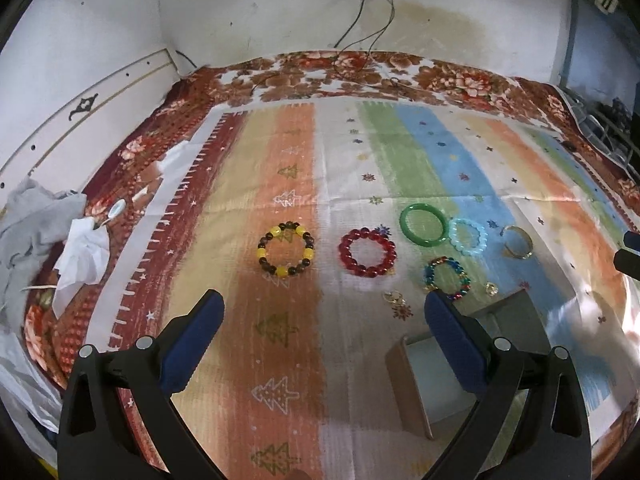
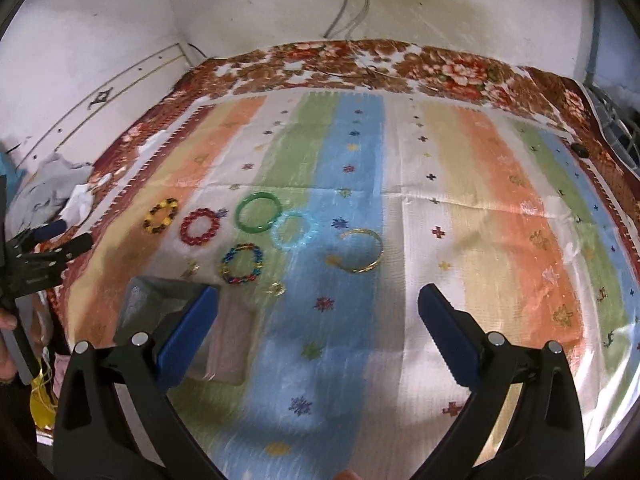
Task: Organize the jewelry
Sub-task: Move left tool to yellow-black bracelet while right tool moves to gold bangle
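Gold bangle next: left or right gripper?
Probably right. The gold bangle lies just ahead of the open right gripper, nearly centered. From the left gripper, also open, it sits far off to the right, beyond the light blue bracelet.

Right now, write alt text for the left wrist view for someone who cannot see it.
The open left gripper hovers over a striped cloth where bracelets lie apart: yellow-and-dark beads, red beads, a green bangle, pale blue beads, a gold bangle and multicolored beads. An open box sits near the right finger.
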`<state>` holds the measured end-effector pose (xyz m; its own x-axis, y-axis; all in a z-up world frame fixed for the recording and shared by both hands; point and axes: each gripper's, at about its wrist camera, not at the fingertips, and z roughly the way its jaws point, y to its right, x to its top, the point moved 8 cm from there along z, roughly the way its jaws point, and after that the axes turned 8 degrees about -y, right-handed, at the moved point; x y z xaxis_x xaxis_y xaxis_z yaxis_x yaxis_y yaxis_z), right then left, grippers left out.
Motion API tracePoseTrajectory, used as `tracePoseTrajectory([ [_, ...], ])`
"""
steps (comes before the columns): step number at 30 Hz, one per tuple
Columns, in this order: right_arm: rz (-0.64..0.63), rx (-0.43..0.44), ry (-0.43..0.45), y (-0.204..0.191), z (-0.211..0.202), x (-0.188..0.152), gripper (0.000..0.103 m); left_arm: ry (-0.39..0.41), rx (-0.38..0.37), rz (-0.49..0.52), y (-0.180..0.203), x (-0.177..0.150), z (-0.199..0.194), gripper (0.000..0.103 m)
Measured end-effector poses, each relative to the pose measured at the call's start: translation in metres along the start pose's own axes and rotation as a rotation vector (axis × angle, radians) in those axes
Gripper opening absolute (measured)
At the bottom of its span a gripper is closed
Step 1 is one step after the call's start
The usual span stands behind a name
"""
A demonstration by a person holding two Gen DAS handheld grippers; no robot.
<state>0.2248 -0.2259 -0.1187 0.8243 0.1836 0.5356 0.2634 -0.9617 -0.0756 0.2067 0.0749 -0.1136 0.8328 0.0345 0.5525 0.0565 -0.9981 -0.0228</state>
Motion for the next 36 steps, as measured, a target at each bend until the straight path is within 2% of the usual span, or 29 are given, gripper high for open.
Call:
tracePoseTrajectory([
  [5, -0.052, -0.081, -0.010, 0.005, 0.015, 0.012, 0.099, 0.005, -0.001, -0.010, -0.008, 0.011, 0.012, 0.098],
  [11, -0.070, -0.079, -0.020, 0.008, 0.032, 0.030, 0.099, -0.012, 0.010, -0.025, -0.019, 0.024, 0.033, 0.098],
  [16, -0.019, -0.074, -0.067, 0.024, 0.057, 0.039, 0.099, -0.046, 0.027, -0.038, -0.032, 0.031, 0.057, 0.098],
  [19, -0.005, -0.085, -0.078, 0.032, 0.067, 0.043, 0.099, -0.078, 0.011, -0.043, -0.035, 0.034, 0.071, 0.098],
  [29, 0.007, -0.140, -0.144, 0.052, 0.112, 0.050, 0.098, -0.120, 0.090, -0.026, -0.051, 0.042, 0.108, 0.098],
  [36, 0.038, -0.184, -0.196, 0.071, 0.148, 0.047, 0.098, -0.139, 0.051, -0.039, -0.060, 0.046, 0.132, 0.098],
])
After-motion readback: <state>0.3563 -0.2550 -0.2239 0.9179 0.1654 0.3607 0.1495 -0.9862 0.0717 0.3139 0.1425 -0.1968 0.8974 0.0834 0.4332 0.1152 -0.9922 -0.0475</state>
